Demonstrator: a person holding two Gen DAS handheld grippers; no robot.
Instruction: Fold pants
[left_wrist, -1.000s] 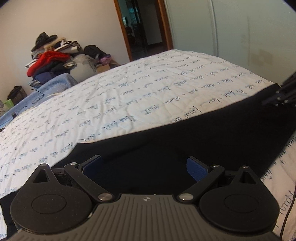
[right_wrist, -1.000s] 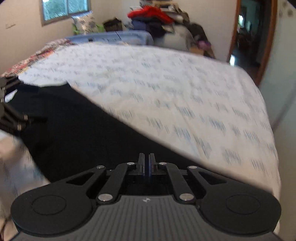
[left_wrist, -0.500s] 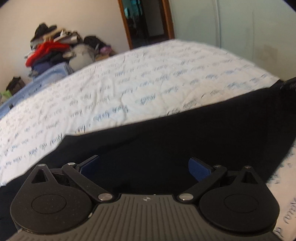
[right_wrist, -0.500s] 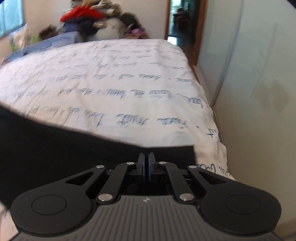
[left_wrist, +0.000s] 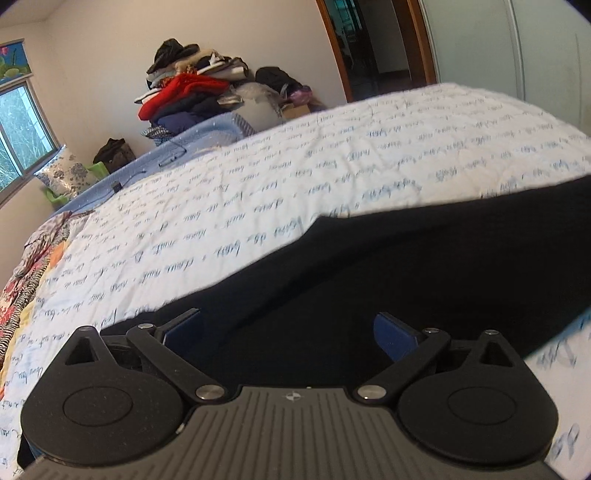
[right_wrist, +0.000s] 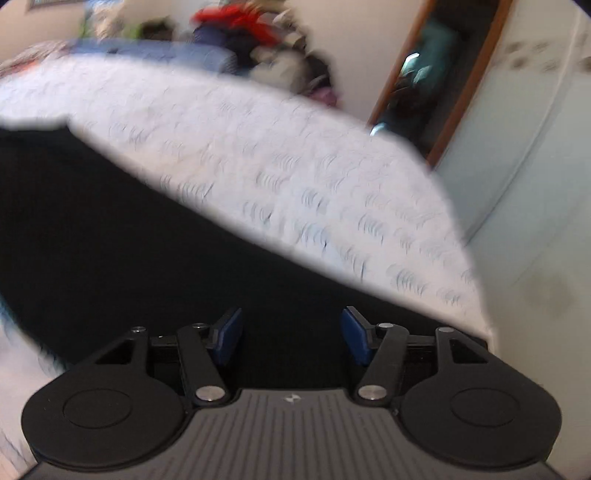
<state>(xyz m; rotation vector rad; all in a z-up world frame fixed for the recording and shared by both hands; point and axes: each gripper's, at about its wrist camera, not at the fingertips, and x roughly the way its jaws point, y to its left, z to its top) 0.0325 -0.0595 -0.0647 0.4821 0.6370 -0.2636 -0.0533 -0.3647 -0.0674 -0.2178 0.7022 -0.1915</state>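
Left wrist: pants (left_wrist: 424, 266) under gripper (left_wrist: 291, 332)

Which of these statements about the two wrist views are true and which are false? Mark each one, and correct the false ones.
1. The left claw is open. True.
2. The right claw is shut on the black pants. False: its jaws stand apart, holding nothing.
3. The pants lie on a white quilt printed with blue handwriting. True.
4. A pile of clothes with a red garment stands beyond the bed. True.
5. The pants are bright red. False: they are black.
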